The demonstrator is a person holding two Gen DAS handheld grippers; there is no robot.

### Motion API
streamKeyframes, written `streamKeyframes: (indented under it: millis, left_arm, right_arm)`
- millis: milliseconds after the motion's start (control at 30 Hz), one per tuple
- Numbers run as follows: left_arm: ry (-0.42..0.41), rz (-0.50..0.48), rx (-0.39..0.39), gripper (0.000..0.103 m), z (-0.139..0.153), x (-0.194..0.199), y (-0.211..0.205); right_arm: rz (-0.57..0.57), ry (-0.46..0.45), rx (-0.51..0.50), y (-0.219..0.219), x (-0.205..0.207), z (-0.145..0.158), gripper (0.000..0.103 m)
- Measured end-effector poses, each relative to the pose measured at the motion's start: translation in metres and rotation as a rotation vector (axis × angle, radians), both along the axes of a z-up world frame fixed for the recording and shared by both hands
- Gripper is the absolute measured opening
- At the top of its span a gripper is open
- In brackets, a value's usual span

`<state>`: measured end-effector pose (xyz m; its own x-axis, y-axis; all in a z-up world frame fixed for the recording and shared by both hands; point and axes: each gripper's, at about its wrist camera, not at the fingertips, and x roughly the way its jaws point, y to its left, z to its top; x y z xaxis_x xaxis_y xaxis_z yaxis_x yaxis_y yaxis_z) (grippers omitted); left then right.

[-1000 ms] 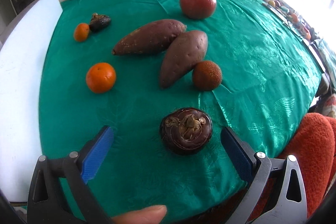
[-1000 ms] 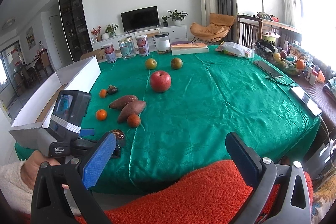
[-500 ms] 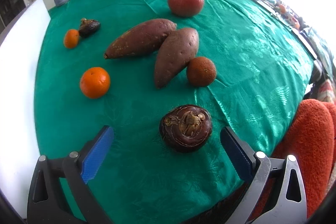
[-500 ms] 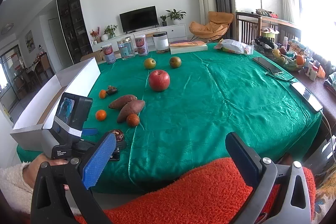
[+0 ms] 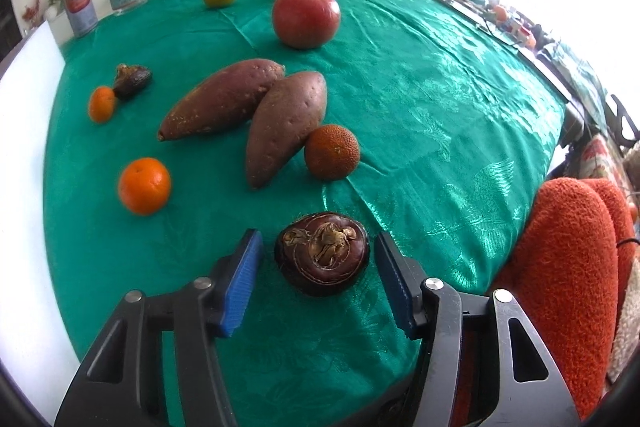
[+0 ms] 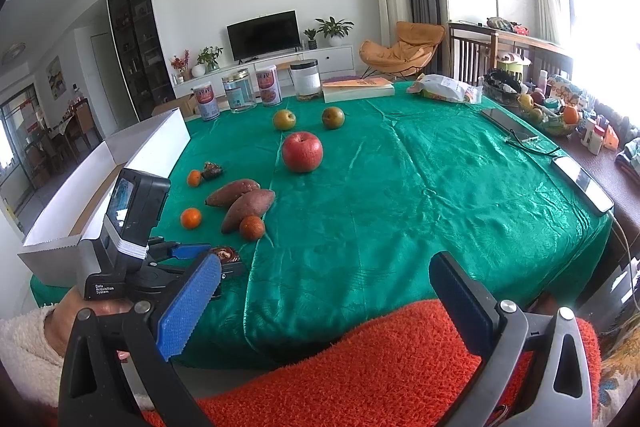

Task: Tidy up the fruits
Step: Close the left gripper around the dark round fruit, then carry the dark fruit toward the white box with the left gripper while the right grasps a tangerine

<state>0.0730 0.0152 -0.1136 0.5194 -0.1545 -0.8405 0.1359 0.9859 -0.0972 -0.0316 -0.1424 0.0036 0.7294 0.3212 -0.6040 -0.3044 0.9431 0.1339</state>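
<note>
Writing: "Data Acquisition System" is showing on the left gripper's camera block (image 6: pixel 120 227); can labels are staying unreadable.

Water chestnut (image 5: pixel 322 259): dark maroon, glossy, dry tuft on top, sitting on the green cloth (image 5: pixel 420 107) near its front edge.

Left gripper (image 5: pixel 318 269): reaching low over the cloth, pads flanking the chestnut with gaps either side, gripping nothing.

Right gripper (image 6: pixel 324 303): hovering over an orange cushion (image 6: pixel 360 367), gaping wide, carrying nothing.

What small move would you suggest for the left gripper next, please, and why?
Probably close the left gripper on the dark brown, round water chestnut. It already sits between the blue-padded fingers, with a small gap showing on each side, so nothing is gripped yet. The right gripper hangs open over the orange fuzzy cushion.
</note>
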Motion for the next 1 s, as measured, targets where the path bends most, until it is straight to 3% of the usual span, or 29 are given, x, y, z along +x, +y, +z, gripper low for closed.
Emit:
streamKeyframes:
  millis: [67,267,367,400,467,533,567,600,700,733,833,933,1000]
  left_arm:
    - [-0.014,-0.009,0.009,0.047,0.0,-0.002,-0.001]
    - [-0.025,0.022,-0.023,0.046,0.003,-0.009,0.01]
    - [-0.024,0.045,-0.048,0.046,0.009,-0.018,0.024]
    - [-0.026,0.054,-0.05,0.046,0.012,-0.021,0.029]
    - [-0.033,0.068,-0.06,0.046,0.018,-0.03,0.037]
    - [-0.045,0.078,-0.071,0.046,0.024,-0.038,0.043]
    - [-0.052,0.083,-0.074,0.046,0.028,-0.042,0.045]
    - [-0.06,0.089,-0.077,0.046,0.031,-0.046,0.048]
    - [-0.077,0.116,-0.095,0.046,0.037,-0.053,0.054]
    - [-0.08,0.125,-0.1,0.046,0.038,-0.053,0.056]
    - [-0.088,0.14,-0.106,0.046,0.039,-0.053,0.057]
    - [-0.097,0.146,-0.11,0.046,0.042,-0.055,0.059]
    - [-0.102,0.149,-0.112,0.046,0.043,-0.057,0.062]
  right_arm:
    - [0.001,0.006,0.001,0.001,0.001,-0.001,0.103]
    - [0.015,0.035,0.004,0.0,0.004,-0.004,0.103]
    - [0.059,0.106,-0.006,-0.002,0.018,-0.007,0.103]
    - [0.075,0.133,-0.055,0.001,0.026,-0.01,0.103]
    - [0.108,0.161,-0.285,0.016,0.041,-0.017,0.103]
    - [0.142,0.106,-0.541,0.033,0.048,-0.023,0.103]
    - [0.16,0.076,-0.595,0.038,0.052,-0.021,0.102]
    - [0.188,0.08,-0.562,0.038,0.059,-0.015,0.101]
    - [0.289,0.236,-0.166,0.029,0.096,0.003,0.071]
    - [0.318,0.275,-0.092,0.032,0.108,0.002,0.063]
    - [0.41,0.293,-0.136,0.071,0.119,-0.022,0.06]
    - [0.489,0.372,-0.123,0.107,0.123,-0.054,0.05]
    - [0.507,0.355,-0.18,0.126,0.123,-0.066,0.048]
